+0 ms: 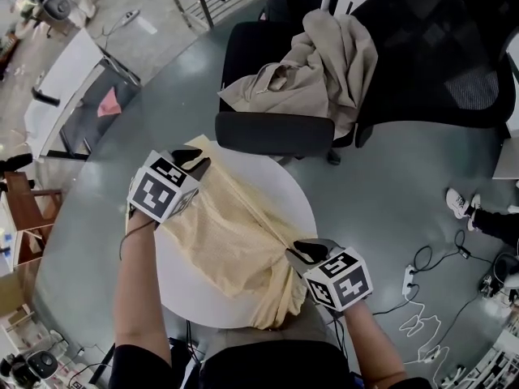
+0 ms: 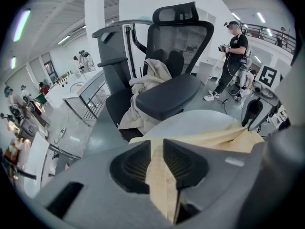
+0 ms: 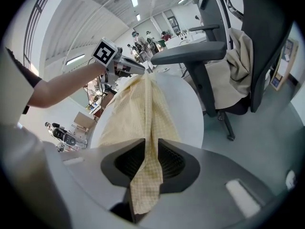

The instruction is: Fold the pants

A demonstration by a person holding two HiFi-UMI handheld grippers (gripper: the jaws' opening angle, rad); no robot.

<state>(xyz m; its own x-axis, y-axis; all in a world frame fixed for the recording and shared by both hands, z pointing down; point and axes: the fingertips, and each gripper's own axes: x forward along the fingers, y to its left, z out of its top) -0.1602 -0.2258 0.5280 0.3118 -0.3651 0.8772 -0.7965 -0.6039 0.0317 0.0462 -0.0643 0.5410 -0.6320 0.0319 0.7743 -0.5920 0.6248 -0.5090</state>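
Pale yellow checked pants (image 1: 235,250) lie across a round white table (image 1: 302,197), gathered into a ridge that runs between my two grippers. My left gripper (image 1: 195,162) sits at the far left end of that ridge. In the left gripper view a strip of the cloth (image 2: 159,175) lies in the gap of the left gripper (image 2: 156,163), whose jaws stand slightly apart. My right gripper (image 1: 304,251) is at the near right end. There the cloth (image 3: 145,175) hangs loosely through the right gripper (image 3: 148,163), with both ribbed pads showing beside it.
A black office chair (image 1: 276,132) stands just beyond the table with a beige garment (image 1: 324,63) draped on it. Cables and a power strip (image 1: 409,280) lie on the floor at right, near a person's shoes (image 1: 460,203). Another person (image 2: 233,56) stands farther off.
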